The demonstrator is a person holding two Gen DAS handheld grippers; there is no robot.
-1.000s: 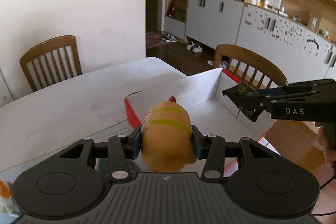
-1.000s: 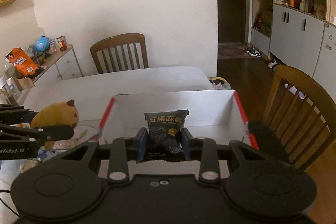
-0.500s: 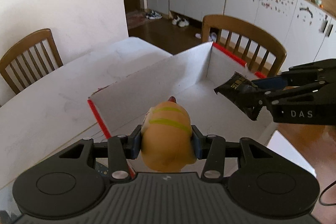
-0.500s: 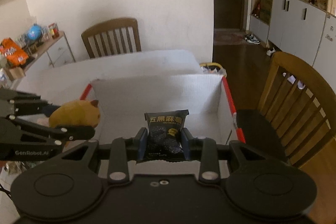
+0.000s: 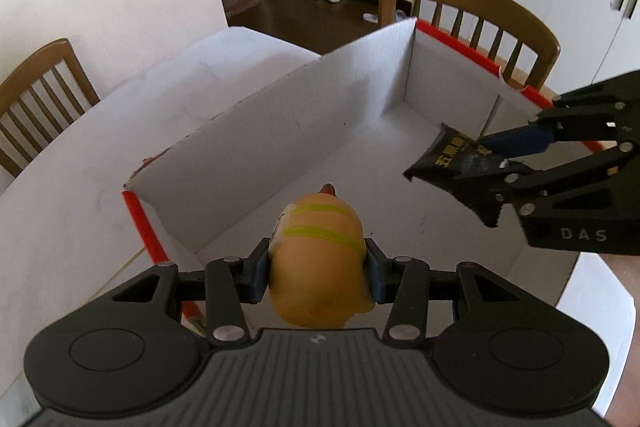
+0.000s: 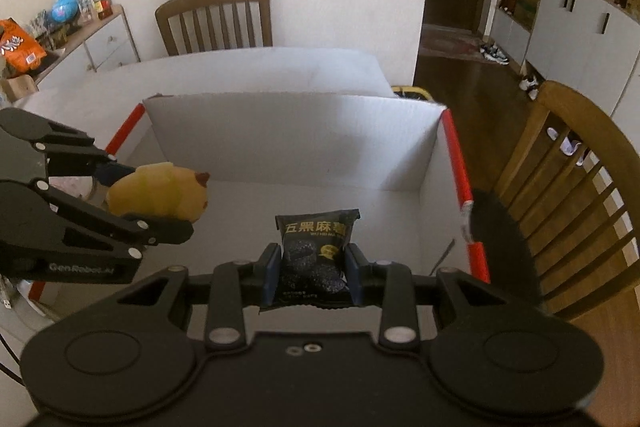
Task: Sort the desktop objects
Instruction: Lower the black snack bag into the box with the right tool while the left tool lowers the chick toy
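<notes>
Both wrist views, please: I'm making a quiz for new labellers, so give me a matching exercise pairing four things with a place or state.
Things:
1. yellow toy
2. black snack packet
3. white box
4. wooden chair

Places or states:
A. open-topped, red-edged, on the table
B. clamped in the left gripper
C. behind the table, by the wall
D. clamped in the right gripper

Pairs: 1-B, 2-D, 3-A, 4-C

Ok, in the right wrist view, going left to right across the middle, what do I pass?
Left gripper → yellow toy → black snack packet → red box edge → wooden chair.
</notes>
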